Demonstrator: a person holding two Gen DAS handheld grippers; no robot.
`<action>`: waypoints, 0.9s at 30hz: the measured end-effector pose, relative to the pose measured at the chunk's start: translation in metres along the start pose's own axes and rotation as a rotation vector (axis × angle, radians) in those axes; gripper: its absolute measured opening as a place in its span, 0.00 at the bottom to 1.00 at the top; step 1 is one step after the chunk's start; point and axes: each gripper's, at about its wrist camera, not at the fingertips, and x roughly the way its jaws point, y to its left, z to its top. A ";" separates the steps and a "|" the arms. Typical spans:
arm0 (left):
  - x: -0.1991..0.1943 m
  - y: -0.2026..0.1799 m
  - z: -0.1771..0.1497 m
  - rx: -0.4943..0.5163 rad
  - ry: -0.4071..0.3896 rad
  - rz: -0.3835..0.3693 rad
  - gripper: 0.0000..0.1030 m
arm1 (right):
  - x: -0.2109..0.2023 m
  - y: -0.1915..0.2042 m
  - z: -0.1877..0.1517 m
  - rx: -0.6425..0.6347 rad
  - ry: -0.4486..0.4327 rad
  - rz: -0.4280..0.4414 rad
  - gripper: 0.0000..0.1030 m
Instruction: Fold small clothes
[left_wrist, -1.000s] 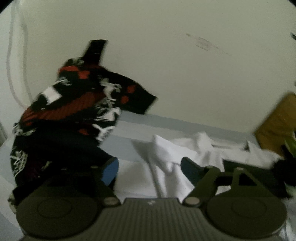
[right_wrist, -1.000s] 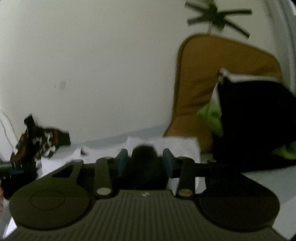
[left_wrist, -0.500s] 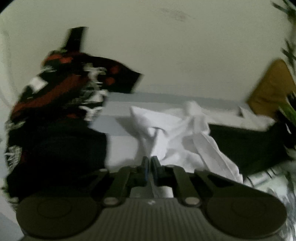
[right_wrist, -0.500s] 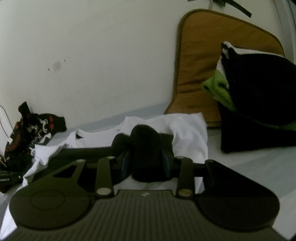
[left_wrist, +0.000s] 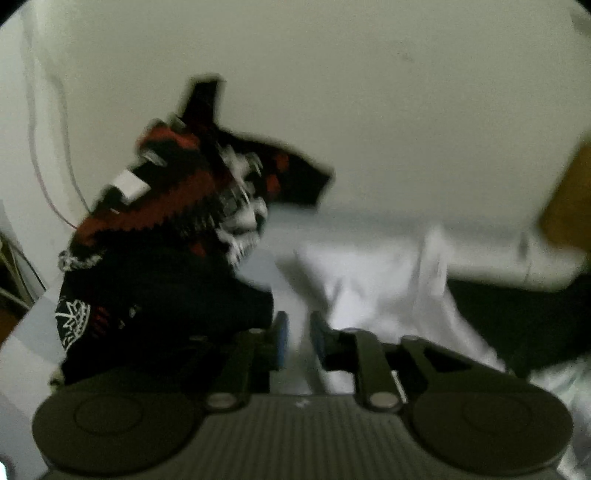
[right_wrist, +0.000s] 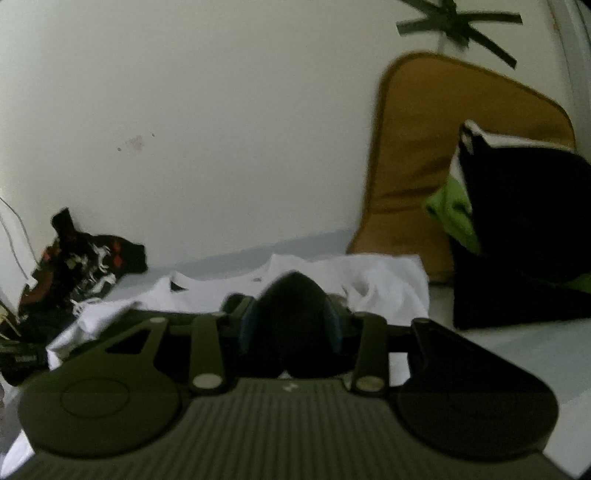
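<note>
Patterned black-red-white garment (left_wrist: 173, 236): heaped at the bed's (right_wrist: 498, 343) left edge, against the wall. Left gripper (left_wrist: 297, 334): jaws opening, narrow gap, no cloth visibly pinched. White garment (left_wrist: 388, 280): crumpled mid-bed. Right gripper (right_wrist: 290, 323): clamped on a bunched black garment (right_wrist: 295, 314). Brown cushion (right_wrist: 424, 155): leaning at right.

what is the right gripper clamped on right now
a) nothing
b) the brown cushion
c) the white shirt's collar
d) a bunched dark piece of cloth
d: in the right wrist view the right gripper has a bunched dark cloth pressed between its blue pads, above the white shirt spread on the surface.
</note>
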 end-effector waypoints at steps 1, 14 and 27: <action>-0.006 0.006 0.002 -0.045 -0.036 -0.039 0.31 | -0.002 0.003 0.001 -0.016 -0.008 0.004 0.42; 0.036 -0.039 -0.020 0.142 0.075 -0.026 0.40 | 0.047 -0.020 -0.005 0.053 0.170 0.068 0.41; 0.004 -0.017 -0.005 0.021 0.025 -0.057 0.55 | -0.055 -0.027 0.002 0.045 0.103 0.098 0.42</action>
